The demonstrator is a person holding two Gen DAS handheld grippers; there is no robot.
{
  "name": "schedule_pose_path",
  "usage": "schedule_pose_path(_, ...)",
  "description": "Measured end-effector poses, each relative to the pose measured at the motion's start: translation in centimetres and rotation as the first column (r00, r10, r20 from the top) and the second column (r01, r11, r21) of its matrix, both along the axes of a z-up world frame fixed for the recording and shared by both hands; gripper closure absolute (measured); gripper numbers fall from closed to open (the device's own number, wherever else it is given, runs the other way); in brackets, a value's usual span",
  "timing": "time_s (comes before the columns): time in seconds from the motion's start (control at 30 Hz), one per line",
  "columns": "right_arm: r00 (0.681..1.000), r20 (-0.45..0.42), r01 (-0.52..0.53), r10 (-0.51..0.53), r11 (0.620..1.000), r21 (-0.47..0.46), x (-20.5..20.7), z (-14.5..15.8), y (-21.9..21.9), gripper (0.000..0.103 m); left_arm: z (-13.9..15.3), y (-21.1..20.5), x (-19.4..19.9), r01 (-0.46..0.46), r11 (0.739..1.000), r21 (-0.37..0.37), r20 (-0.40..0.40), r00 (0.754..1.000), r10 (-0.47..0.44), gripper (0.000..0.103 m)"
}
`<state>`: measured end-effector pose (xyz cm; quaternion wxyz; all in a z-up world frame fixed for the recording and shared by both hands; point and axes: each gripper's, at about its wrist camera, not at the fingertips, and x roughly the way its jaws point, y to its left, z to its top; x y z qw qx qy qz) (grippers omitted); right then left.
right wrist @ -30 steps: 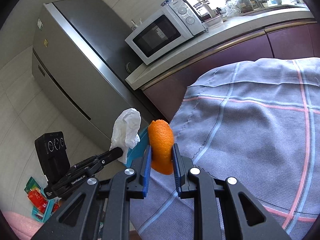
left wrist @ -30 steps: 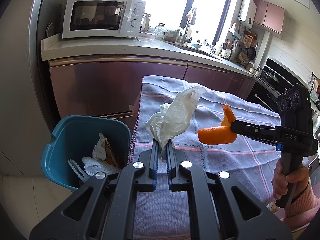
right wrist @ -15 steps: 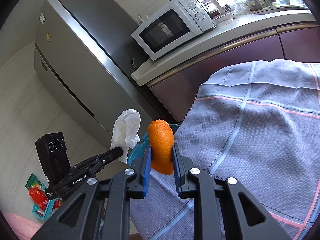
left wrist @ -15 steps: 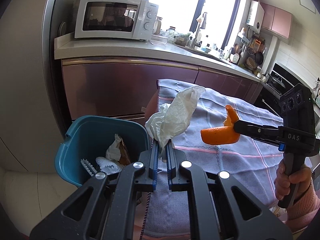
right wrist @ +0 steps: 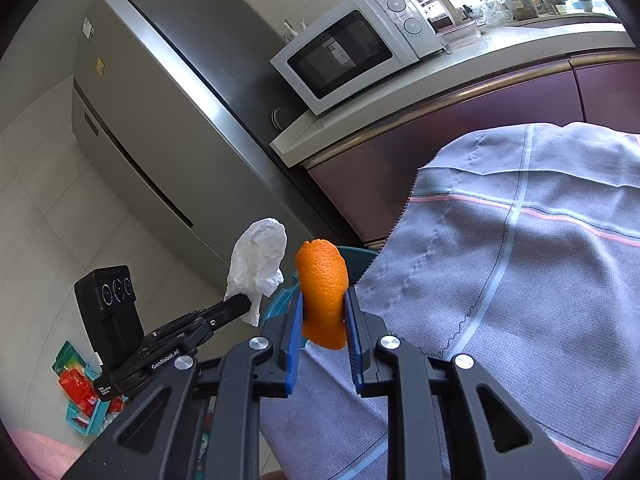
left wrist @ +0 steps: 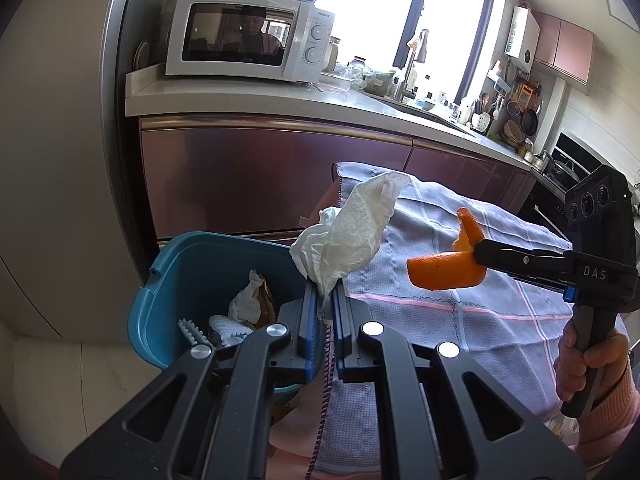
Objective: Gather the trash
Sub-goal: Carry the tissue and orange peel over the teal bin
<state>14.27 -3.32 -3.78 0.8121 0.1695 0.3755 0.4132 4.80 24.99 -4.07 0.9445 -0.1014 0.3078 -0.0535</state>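
Tissue [left wrist: 352,236], white and crumpled, is sticking up out of the left gripper [left wrist: 327,300], whose jaws are pinching tight on its lower end. Relative to the teal bin [left wrist: 172,312]: the tissue is hanging just above the bin's right rim, at the edge where the bin is meeting the table's grey checked cloth [left wrist: 480,340]. Orange peel [right wrist: 322,288] is sitting clamped between the blue pads of the right gripper [right wrist: 322,320], jaws pressing on both sides of it. From the left wrist view the peel [left wrist: 444,270] is hovering to the right of the bin, over the cloth, well short of the rim. A hand [left wrist: 588,368] in a pink sleeve is gripping the right gripper's handle, far right of the bin. Inside the bin, white paper scraps and something brown are lying at the bottom. Behind the bin, maroon cabinets are carrying a countertop with a white microwave [left wrist: 248,36]; a steel fridge [right wrist: 160,100] is standing beyond the bin on the left.
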Motion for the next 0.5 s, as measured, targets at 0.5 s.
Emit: schedule_pose_path(0.5, 1.0, 0.003, -0.03, 0.03, 0.999, -0.013, 0.0, 0.4, 1.7, 0.084, -0.4, 1.3, -0.2, -0.036, 0.999, -0.005, -0.015, 0.999, 0.036, 0.095)
